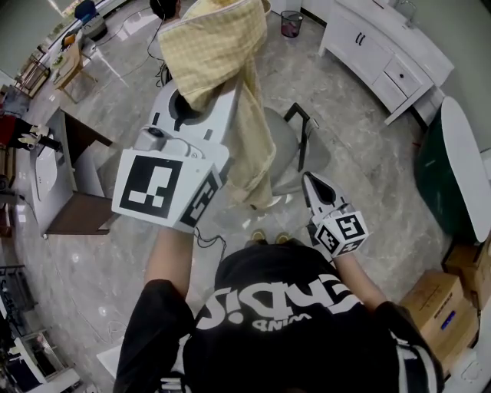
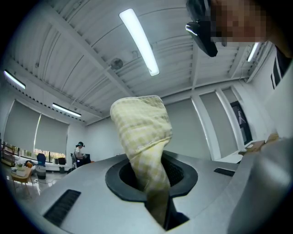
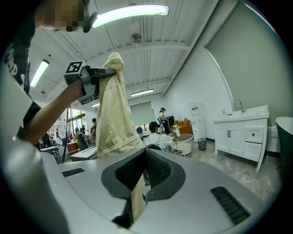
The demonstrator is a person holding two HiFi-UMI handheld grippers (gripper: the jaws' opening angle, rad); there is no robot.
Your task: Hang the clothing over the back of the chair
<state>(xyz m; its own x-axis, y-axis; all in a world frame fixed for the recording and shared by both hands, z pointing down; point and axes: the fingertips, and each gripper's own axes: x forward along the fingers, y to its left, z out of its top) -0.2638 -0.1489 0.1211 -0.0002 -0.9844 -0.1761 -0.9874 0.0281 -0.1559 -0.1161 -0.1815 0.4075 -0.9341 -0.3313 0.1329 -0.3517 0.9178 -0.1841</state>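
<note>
Hanging clothing [image 1: 222, 61]: yellow checked cloth, bunched at the top and falling in one long fold. I see it held in the air in the upper centre of the head view, and none of it lies over the chair [image 1: 285, 150].
Left gripper [image 1: 182, 106]: jaws pressed together on the bunched top of the clothing. In its own view the cloth rises out of the jaw gap and flops over below the ceiling lamp [image 2: 139, 41]. It is held high, left of centre in the head view, with the marker cube [image 1: 157, 184] facing the camera.
Right gripper [image 1: 312, 183]: jaws pinching a narrow strip of the clothing's lower part, seen in the right gripper view. It sits lower, right of centre in the head view.
Span between grippers: in the right gripper view the cloth runs from the left gripper at upper left down into the right gripper's jaws at bottom centre.
Chair: grey with a black armrest, centre of the head view, behind the hanging fold, which hides its left part. I cannot tell whether the hem touches it.
Floor [image 1: 360, 176]: pale, marbled, all round the chair.
Cabinet [image 1: 383, 54]: white, upper right, well apart from the chair.
Waste bin [image 1: 291, 23]: top edge of the frame, between the cloth and the cabinet.
Cardboard boxes [image 1: 441, 303]: lower right corner.
</note>
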